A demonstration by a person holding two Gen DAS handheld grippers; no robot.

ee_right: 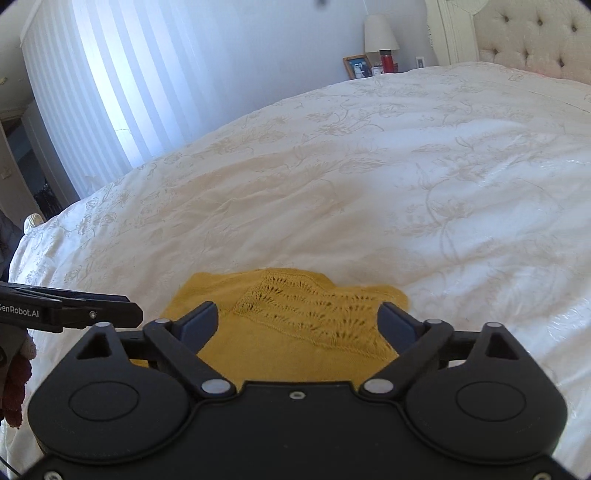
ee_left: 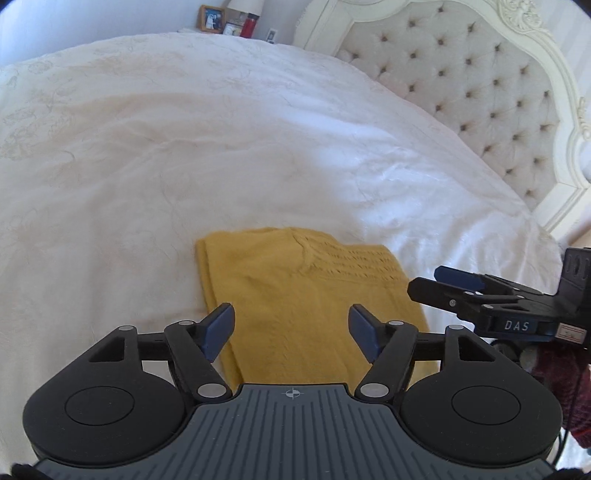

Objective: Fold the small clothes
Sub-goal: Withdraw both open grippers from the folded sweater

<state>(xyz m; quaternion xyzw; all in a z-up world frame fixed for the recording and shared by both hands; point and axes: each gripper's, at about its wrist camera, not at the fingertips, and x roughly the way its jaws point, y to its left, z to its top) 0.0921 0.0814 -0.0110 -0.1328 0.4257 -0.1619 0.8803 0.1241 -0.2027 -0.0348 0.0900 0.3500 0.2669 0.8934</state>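
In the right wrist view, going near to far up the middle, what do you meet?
Right gripper with jaws open, then yellow knit garment, then white bedspread, then bedside lamp at the wall.

One yellow garment (ee_left: pixel 306 302), two grippers, one bed (ee_left: pixel 184 147).

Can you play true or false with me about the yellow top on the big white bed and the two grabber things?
1. The yellow top is lying folded on the white bedspread. True.
2. The left gripper is squeezing the top. False: its jaws stand open, with nothing pinched between them.
3. The right gripper has its jaws open too. True.
4. The top is plain all over. False: it has a patch of lacy knit holes.
5. A blue bottle stands by the lamp. False: the bottle there is red.
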